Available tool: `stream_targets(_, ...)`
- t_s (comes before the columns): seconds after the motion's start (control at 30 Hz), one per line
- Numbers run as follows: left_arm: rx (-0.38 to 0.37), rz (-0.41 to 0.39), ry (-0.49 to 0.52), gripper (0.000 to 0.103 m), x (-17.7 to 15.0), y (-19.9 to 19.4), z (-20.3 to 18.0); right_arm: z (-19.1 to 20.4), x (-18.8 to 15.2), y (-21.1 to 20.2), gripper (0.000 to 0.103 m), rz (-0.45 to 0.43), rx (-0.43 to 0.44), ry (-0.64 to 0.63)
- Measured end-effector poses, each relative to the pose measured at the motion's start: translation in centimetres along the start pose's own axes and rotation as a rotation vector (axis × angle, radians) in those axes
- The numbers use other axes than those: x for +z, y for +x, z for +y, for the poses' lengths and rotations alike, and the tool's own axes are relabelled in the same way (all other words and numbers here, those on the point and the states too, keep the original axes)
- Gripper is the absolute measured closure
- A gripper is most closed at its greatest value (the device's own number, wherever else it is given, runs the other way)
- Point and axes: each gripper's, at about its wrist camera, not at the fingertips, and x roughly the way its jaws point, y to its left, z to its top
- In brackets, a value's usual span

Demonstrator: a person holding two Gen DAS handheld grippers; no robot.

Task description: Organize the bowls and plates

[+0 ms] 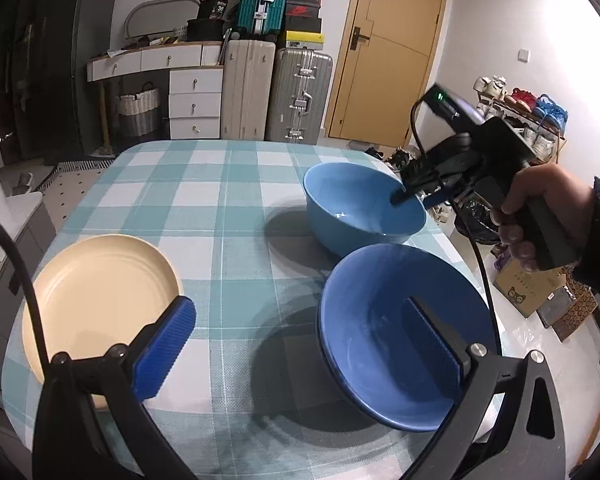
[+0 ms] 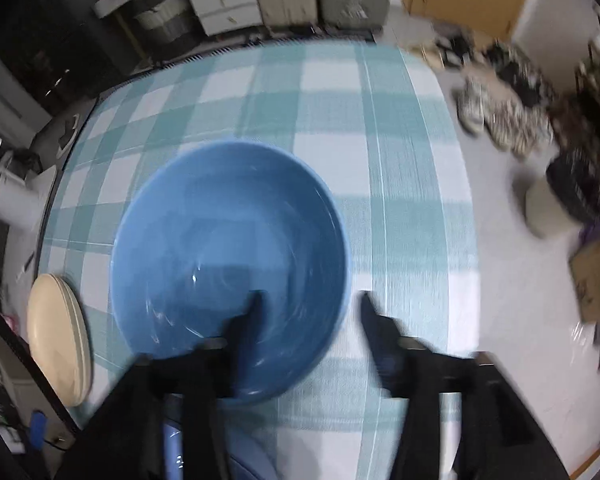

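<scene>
A light blue bowl (image 1: pixel 360 208) (image 2: pixel 228 240) stands on the far right of the checked tablecloth. My right gripper (image 1: pixel 416 199) (image 2: pixel 312 312) is open and straddles its right rim, one finger inside the bowl and one outside, neither pressing on the wall. A darker blue bowl (image 1: pixel 400 332) sits nearer, and a cream plate (image 1: pixel 100 292) (image 2: pixel 56 336) lies at the near left. My left gripper (image 1: pixel 300 340) is open wide above the table, its right finger (image 1: pixel 436 336) over the dark bowl and its left finger (image 1: pixel 168 344) over the plate's edge. It holds nothing.
The table (image 1: pixel 220 220) ends just right of both bowls. A person's hand (image 1: pixel 540 216) holds the right gripper beyond that edge. Cardboard boxes (image 1: pixel 528 284) and shoes lie on the floor there. Suitcases (image 1: pixel 300 96), drawers (image 1: pixel 196 104) and a door (image 1: pixel 388 48) stand behind.
</scene>
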Motion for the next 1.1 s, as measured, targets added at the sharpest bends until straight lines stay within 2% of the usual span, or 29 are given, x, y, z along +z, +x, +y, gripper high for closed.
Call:
stream_targets(0.1,-0.004,-0.002,-0.005,0.000,-0.1,0.0,0.0,0.5,0.2,-0.8,0.032,-0.051,0.021,-0.016)
stream_targets(0.27,0.000,-0.019,-0.008,0.000,0.0,-0.3,0.0,0.9,-0.1,-2.9,0.032,-0.146,0.003,-0.042)
stream_targets(0.37,0.007,-0.022,-0.006,0.000,0.1,-0.3,0.0,0.9,-1.4,-6.2,0.031,-0.284,0.020,-0.040)
stream_targets(0.47,0.014,-0.032,0.001,0.000,0.3,-0.4,0.0,1.1,-3.2,-9.7,0.019,-0.421,0.052,-0.044)
stream_targets(0.53,0.061,-0.056,0.022,0.000,0.6,-0.7,0.1,1.7,-5.0,-12.2,0.017,-0.520,0.080,-0.058)
stream_targets(0.6,0.143,-0.096,0.061,0.000,1.0,-1.0,0.0,2.4,-6.8,-14.1,0.013,-0.587,0.091,-0.067)
stream_targets(0.67,0.173,-0.115,0.078,0.000,1.4,-1.1,0.0,3.0,-9.3,-15.8,0.009,-0.651,0.122,-0.052)
stream_targets(0.73,0.194,-0.132,0.071,0.000,1.8,-1.1,0.3,3.6,-12.0,-17.3,0.001,-0.701,0.159,-0.042)
stream_targets(0.83,0.183,-0.140,0.029,0.000,2.0,-1.1,1.1,4.7,-16.1,-18.9,0.001,-0.775,0.189,-0.049)
stream_targets(0.97,0.161,-0.148,0.009,0.000,2.0,-0.9,1.0,5.9,-21.2,-19.7,0.001,-0.865,0.147,-0.044)
stream_targets(1.0,0.173,-0.156,0.025,0.000,1.9,-0.9,0.7,6.3,-22.6,-19.6,0.001,-0.889,0.115,-0.036)
stream_targets(1.1,0.221,-0.165,0.090,0.000,1.8,-0.8,-0.3,6.7,-25.1,-18.6,0.001,-0.904,0.107,-0.004)
